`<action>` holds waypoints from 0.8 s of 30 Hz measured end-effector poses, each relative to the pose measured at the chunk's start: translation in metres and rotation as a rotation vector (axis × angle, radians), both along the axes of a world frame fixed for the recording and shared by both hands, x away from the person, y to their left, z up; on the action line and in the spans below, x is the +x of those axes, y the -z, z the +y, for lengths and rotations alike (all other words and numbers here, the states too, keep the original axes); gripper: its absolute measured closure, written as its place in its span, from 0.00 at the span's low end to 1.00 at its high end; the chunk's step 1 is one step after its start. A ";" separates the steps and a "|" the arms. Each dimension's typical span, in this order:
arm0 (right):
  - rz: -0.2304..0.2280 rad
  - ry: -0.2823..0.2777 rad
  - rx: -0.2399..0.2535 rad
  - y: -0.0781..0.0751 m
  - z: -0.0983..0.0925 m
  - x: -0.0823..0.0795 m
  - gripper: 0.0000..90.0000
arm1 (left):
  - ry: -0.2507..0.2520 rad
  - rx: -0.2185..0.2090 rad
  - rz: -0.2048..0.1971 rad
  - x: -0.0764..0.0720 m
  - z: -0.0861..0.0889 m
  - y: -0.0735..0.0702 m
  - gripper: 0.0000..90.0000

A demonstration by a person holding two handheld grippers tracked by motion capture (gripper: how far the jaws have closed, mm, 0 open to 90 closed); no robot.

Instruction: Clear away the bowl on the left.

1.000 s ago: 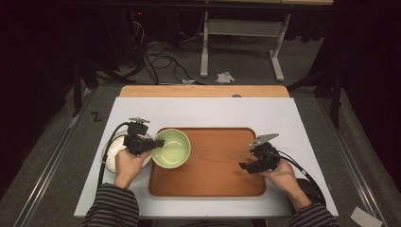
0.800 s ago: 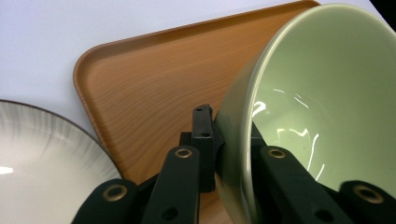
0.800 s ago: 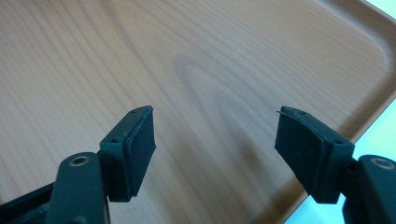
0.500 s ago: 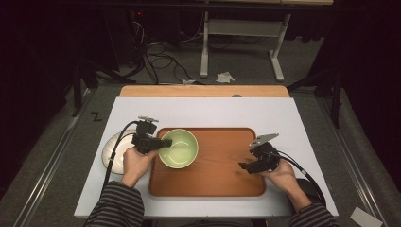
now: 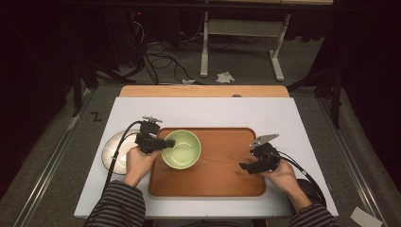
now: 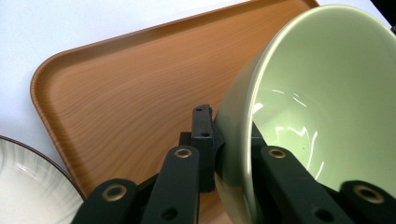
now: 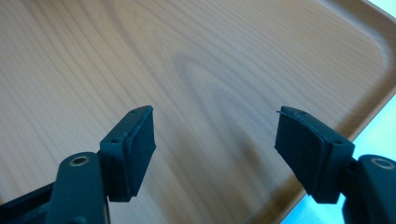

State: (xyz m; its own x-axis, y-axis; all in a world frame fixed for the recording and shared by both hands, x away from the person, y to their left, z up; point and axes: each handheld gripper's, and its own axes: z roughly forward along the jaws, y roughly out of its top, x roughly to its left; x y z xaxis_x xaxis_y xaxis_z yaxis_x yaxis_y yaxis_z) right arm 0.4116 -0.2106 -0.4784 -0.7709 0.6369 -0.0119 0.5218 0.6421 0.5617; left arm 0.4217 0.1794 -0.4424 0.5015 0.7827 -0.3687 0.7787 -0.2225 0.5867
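From the high view, the left gripper (image 5: 165, 143) is clamped on the near-left rim of a pale green bowl (image 5: 182, 149), which sits over the left part of the wooden tray (image 5: 222, 177) on the white bench (image 5: 213, 113); whether the bowl rests on the tray or hangs just above it I cannot tell; a white plate with a dark rim (image 5: 112, 152) lies just left of the tray; the right gripper (image 5: 248, 166) hovers over the tray's right end, its jaws apart and holding nothing.

In the left gripper view, the bowl (image 6: 327, 93) looks glazed, glossy and thick-walled, green inside and out, and empty; I judge it stiff, fairly heavy for a one-sided pinch, slippery and liable to chip; the rim wall, one jaw inside and one outside, seems the sensible hold, as taken here; it tilts over the tray (image 6: 126, 93).

In the right gripper view, the jaws stand wide over bare tray wood (image 7: 187, 60).
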 end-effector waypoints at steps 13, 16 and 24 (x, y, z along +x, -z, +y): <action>0.005 0.026 -0.019 0.001 -0.006 -0.006 0.33 | 0.031 -0.001 0.014 0.007 -0.008 0.004 0.91; 0.006 0.038 -0.018 0.001 -0.008 -0.008 0.33 | 0.034 -0.007 0.014 0.009 -0.011 0.005 0.91; 0.001 0.062 -0.019 0.000 -0.016 -0.015 0.33 | 0.080 0.006 0.023 0.015 -0.024 0.009 0.91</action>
